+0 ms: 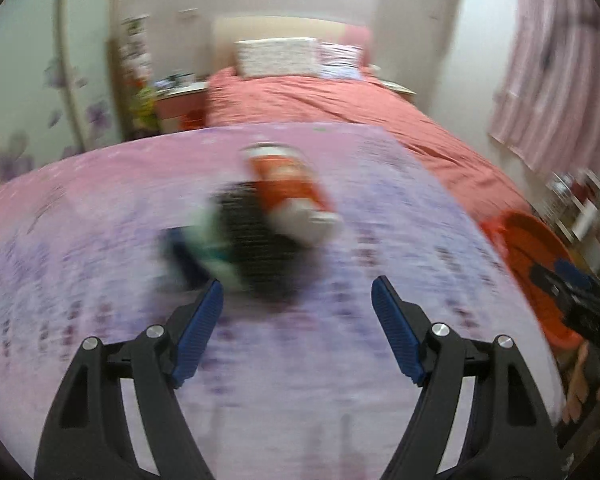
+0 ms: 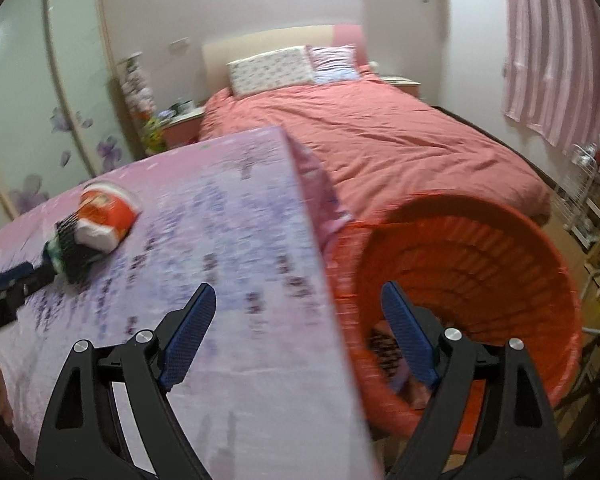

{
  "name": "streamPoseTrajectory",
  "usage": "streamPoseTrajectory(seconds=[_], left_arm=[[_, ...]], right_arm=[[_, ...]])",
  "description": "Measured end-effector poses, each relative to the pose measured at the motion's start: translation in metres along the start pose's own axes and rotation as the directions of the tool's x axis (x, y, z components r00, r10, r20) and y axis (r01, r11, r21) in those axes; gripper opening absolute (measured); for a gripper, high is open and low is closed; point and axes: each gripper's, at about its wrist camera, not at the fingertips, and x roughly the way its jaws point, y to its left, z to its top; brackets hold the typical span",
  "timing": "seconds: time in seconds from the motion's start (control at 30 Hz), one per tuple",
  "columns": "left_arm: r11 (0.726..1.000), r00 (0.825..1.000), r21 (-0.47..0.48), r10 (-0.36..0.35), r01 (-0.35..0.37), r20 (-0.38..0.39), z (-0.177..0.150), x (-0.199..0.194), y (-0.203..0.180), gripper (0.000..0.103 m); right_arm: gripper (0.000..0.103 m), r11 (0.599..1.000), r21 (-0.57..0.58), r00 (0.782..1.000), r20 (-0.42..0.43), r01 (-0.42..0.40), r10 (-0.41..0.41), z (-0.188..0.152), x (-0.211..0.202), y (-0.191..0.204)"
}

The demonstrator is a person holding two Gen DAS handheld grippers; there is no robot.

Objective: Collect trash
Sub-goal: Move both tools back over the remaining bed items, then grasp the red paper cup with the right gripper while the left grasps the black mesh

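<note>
Lying in a small heap on the lavender-patterned desk [image 2: 228, 264], the trash [image 2: 96, 232], an orange-and-white wrapper, a black mesh piece and a green-and-white scrap, sits ahead of the left tool [image 1: 298, 312], which gapes wide and holds nothing. The right tool [image 2: 298, 320], equally open and empty, hangs over the desk edge beside the orange basket [image 2: 500, 248] standing between desk and bed [image 2: 400, 132]. Heavy blur suggests hasty motion; a rushed pinch could scatter the loose pieces or catch only one.
</note>
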Motion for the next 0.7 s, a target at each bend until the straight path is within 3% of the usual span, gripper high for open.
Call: streamPoseTrajectory(seconds=[0.2,0.4,0.57,0.7], left_arm=[[0.994,0.997,-0.083,0.071,-0.07,0.014,0.001,-0.006,0.059,0.075],[0.989,0.995,-0.118,0.097,-0.094,0.025,-0.001,-0.007,0.091,0.075],[0.985,0.996,-0.154,0.081,-0.076,0.024,-0.004,-0.008,0.11,0.075],[0.986,0.997,-0.154,0.068,-0.064,0.02,-0.005,-0.004,0.112,0.075]], right_arm=[[0.083,0.994,-0.054,0.995,-0.019,-0.097,0.096,0.008,0.011,0.06],[0.083,0.972,-0.054,0.973,-0.026,-0.23,0.229,0.036,0.032,0.125],[0.084,0.963,-0.028,0.96,-0.089,-0.267,0.264,0.049,0.069,0.161],[0.084,0.972,-0.021,0.961,-0.156,-0.234,0.228,0.056,0.102,0.176]])
